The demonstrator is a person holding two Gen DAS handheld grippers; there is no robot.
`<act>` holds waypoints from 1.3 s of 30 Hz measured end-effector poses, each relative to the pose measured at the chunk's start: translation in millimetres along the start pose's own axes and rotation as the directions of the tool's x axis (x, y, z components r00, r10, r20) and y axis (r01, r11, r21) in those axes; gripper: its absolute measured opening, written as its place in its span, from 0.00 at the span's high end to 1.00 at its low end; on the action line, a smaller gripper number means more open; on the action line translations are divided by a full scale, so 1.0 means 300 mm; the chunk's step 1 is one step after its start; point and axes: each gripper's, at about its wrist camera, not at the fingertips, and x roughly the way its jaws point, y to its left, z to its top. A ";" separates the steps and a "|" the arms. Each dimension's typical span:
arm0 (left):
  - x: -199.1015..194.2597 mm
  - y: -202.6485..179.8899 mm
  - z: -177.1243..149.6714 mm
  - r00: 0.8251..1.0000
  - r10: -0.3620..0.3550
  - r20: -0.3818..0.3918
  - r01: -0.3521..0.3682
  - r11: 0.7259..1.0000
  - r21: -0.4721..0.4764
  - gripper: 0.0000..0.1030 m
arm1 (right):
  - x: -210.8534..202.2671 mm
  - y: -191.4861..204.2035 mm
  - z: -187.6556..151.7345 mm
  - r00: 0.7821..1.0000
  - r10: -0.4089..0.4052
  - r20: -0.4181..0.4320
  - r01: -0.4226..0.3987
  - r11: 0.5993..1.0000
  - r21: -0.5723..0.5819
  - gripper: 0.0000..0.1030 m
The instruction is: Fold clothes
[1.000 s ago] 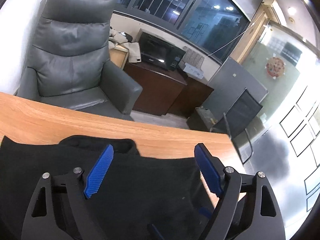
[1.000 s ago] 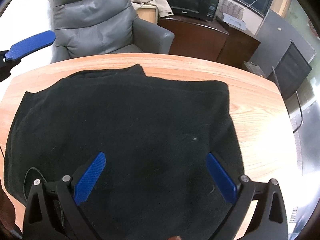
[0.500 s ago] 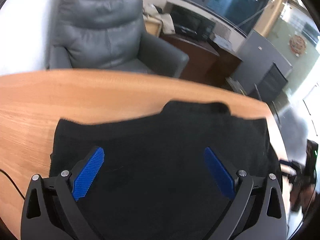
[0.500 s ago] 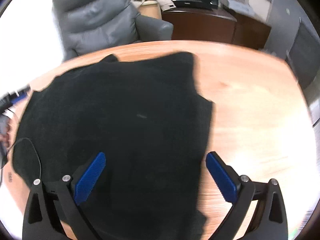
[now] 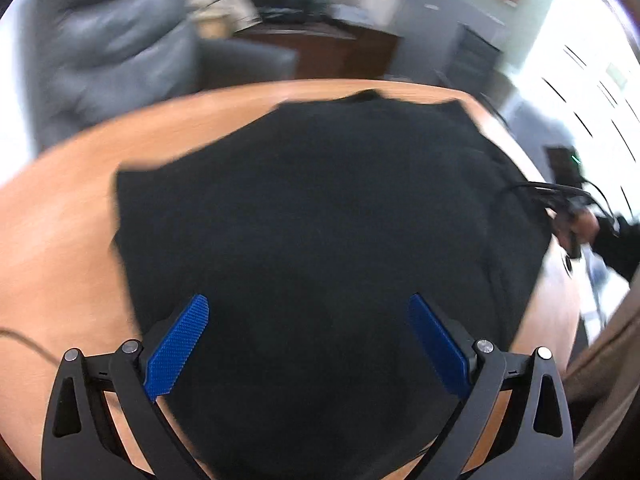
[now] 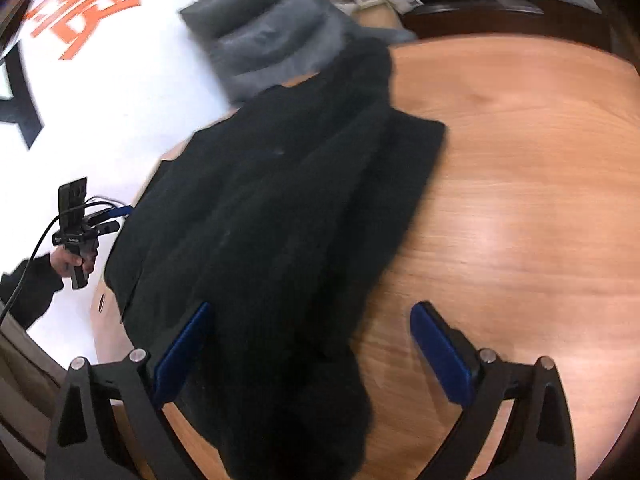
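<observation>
Black fleece garment (image 5: pixel 320 216) lies spread on the wooden table (image 6: pixel 520 184), rumpled at the near edge. Left gripper (image 5: pixel 308 344) and right gripper (image 6: pixel 308 352) both splayed wide, holding nothing. Soft, limp, light: pinch a hem corner, not mid-panel.

- left gripper (image 5: pixel 308 340): blue-padded fingers spread wide apart, nothing between them.
- right gripper (image 6: pixel 310 340): fingers likewise spread wide, gripping nothing.
- a dark-sleeved hand (image 6: pixel 74 262) at the left edge of the right wrist view grips a gripper handle.
</observation>
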 end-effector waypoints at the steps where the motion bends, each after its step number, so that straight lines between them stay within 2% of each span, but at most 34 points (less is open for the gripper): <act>1: 0.015 -0.046 0.036 1.000 -0.016 0.019 0.015 0.998 0.067 0.02 | 0.000 0.003 -0.006 1.000 0.025 -0.002 -0.025 1.000 0.004 0.01; 3: 0.065 -0.138 0.097 0.998 -0.036 0.047 0.025 0.975 0.219 0.02 | 0.000 0.012 -0.020 0.997 0.072 -0.009 -0.072 0.997 0.008 0.01; 4: 0.107 -0.183 0.120 0.998 -0.039 0.046 0.024 0.952 0.304 0.02 | -0.001 0.025 -0.035 0.996 0.089 -0.022 -0.089 0.996 -0.001 0.01; 6: 0.218 -0.228 0.130 0.999 -0.039 -0.019 0.044 0.904 0.425 0.06 | -0.003 0.051 -0.065 0.994 0.105 -0.037 -0.106 0.994 -0.030 0.02; 8: 0.318 -0.248 0.127 0.995 -0.042 -0.095 0.085 0.860 0.504 0.13 | -0.001 0.056 -0.073 0.997 0.078 -0.024 -0.079 0.996 -0.038 0.01; 9: 0.336 -0.239 0.125 0.992 -0.060 -0.113 0.109 0.854 0.508 0.13 | -0.002 0.062 -0.072 0.998 0.052 -0.026 -0.053 0.998 -0.040 0.02; 10: 0.336 -0.226 0.129 0.990 -0.083 -0.112 0.128 0.856 0.501 0.13 | -0.003 0.068 -0.071 0.999 0.026 -0.028 -0.027 0.999 -0.043 0.11; 11: 0.332 -0.214 0.133 0.989 -0.100 -0.110 0.142 0.855 0.498 0.13 | -0.001 0.077 -0.071 0.999 -0.005 -0.032 0.003 0.998 -0.059 0.30; 12: 0.324 -0.205 0.137 0.989 -0.105 -0.105 0.144 0.850 0.507 0.13 | 0.002 0.087 -0.073 0.999 -0.029 -0.036 0.026 0.996 -0.081 0.44; 15: 0.302 -0.188 0.155 0.991 -0.101 -0.083 0.130 0.824 0.552 0.14 | 0.000 0.108 -0.083 0.998 -0.044 -0.036 0.039 0.993 -0.111 0.55; 18: 0.281 -0.134 0.203 0.986 -0.158 -0.042 0.157 0.836 0.526 0.15 | -0.030 0.090 -0.085 0.999 -0.045 -0.019 0.042 0.993 -0.109 0.62; 19: 0.281 -0.126 0.206 0.984 -0.171 -0.040 0.166 0.829 0.534 0.15 | -0.043 0.089 -0.084 0.999 -0.045 -0.012 0.044 0.994 -0.105 0.62; 23: 0.341 -0.167 0.142 0.979 -0.137 -0.148 0.200 0.750 0.631 0.16 | -0.123 0.116 -0.068 0.996 -0.081 0.028 0.084 0.988 -0.127 0.65; 24: 0.350 -0.178 0.128 0.978 -0.136 -0.160 0.207 0.742 0.637 0.17 | -0.149 0.125 -0.060 0.995 -0.093 0.042 0.098 0.986 -0.132 0.66; 27: 0.353 -0.203 0.107 0.977 -0.172 -0.127 0.214 0.761 0.613 0.17 | -0.221 0.203 0.005 0.986 -0.131 0.102 0.148 0.972 -0.181 0.67; 30: 0.385 -0.268 0.095 0.979 -0.183 -0.094 0.201 0.753 0.627 0.15 | -0.286 0.321 0.098 0.981 -0.135 0.142 0.170 0.947 -0.271 0.67; 32: 0.409 -0.313 0.093 0.980 -0.186 -0.073 0.189 0.745 0.640 0.14 | -0.292 0.442 0.158 0.978 -0.141 0.151 0.188 0.911 -0.368 0.67; 34: 0.434 -0.349 0.109 0.980 -0.190 -0.058 0.182 0.740 0.648 0.10 | -0.250 0.558 0.182 0.979 -0.142 0.145 0.193 0.874 -0.445 0.67; 36: 0.453 -0.380 0.128 0.981 -0.191 -0.042 0.172 0.737 0.654 0.10 | -0.190 0.660 0.194 0.981 -0.140 0.137 0.191 0.843 -0.504 0.67; 39: 0.414 -0.388 0.138 0.982 -0.186 0.009 0.134 0.738 0.661 0.16 | -0.100 0.814 0.212 0.983 -0.139 0.123 0.185 0.788 -0.587 0.67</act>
